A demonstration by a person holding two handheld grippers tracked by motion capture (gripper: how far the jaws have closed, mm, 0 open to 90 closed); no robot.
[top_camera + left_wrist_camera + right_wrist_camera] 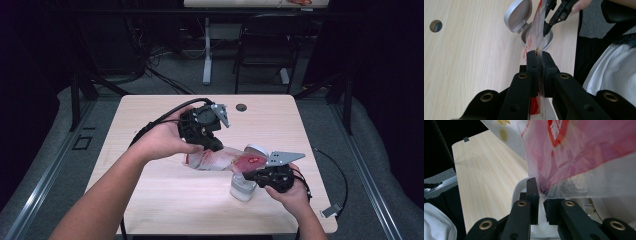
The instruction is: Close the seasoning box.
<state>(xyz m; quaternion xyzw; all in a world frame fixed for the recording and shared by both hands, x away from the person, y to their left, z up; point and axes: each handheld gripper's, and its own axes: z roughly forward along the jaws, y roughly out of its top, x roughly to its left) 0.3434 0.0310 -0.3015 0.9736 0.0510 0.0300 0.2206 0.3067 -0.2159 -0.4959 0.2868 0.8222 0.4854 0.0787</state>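
Observation:
A clear plastic bag (220,159) with red print is stretched between both grippers above the light wood table (150,125). My left gripper (216,146) is shut on its left end; in the left gripper view the jaws (537,60) pinch the film edge-on. My right gripper (248,175) is shut on the bag's lower right corner, with its jaws (540,192) clamped on the pink film (579,152). A small white bin (242,190) stands right under the bag. Its silver lid (517,13) is flipped open and its rim (517,191) curves beneath the right jaws.
A round cable hole (241,107) sits near the table's far edge. A black chair (265,45) and a desk leg (207,55) stand beyond the table. Cables trail from both grippers, one looping off the right edge (340,175).

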